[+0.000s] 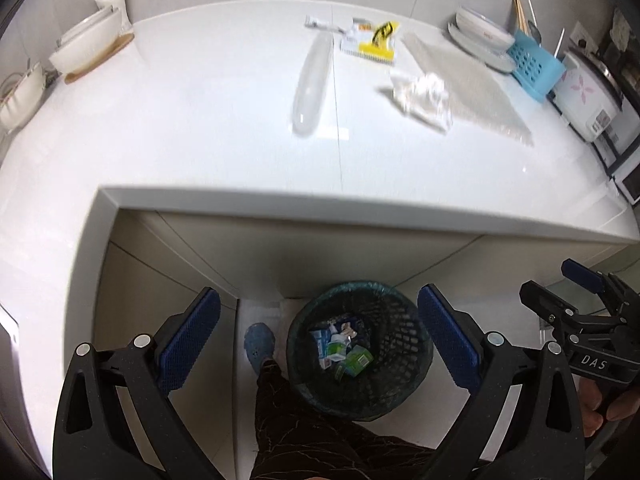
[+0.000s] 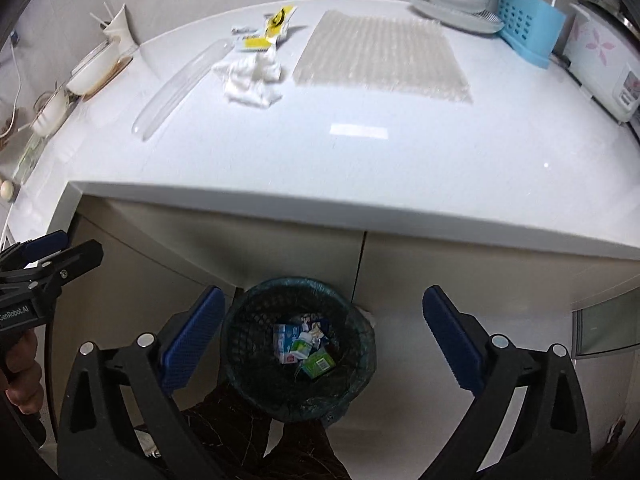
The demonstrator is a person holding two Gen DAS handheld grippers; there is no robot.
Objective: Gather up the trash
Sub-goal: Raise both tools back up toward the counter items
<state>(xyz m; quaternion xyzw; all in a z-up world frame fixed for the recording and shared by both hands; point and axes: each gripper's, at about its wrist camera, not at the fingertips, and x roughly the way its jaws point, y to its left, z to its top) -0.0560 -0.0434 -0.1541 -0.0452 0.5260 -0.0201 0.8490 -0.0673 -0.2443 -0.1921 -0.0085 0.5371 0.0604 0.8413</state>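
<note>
White kitchen worktop (image 2: 360, 168) over pale cabinet fronts, tiled floor below.

Right gripper (image 2: 320, 344): jaws spread wide, nothing between pads, hanging above trash bin (image 2: 236, 344) on floor under worktop's front edge. Left gripper (image 1: 318, 344): also wide apart, empty, just beside the right one, same bin below. No earlier view to compare.

Inside bin: small cartons (image 2: 290, 342), blue-white and green, plus scraps, lying at bottom. So part of job done, by the look of it.

Left on worktop, toward back edge:
- crumpled tissue wad (image 2: 250, 80), mid-left
- long clear plastic sleeve (image 2: 180, 88), lying diagonal, just left of tissue
- yellow wrapper (image 2: 268, 34) & small white packets by it, near back edge
- bubble-wrap sheet (image 2: 380, 56), flat, back right; trash or mat, can't tell

Not trash, prob.: bowls (image 2: 92, 74) at back-left corner, blue utensil rack (image 2: 528, 28) & rice cooker (image 2: 604, 68) at back-right corner.

Est. under half done: several pcs to fetch yet. Next likely: back up to worktop for tissue or sleeve.
</note>
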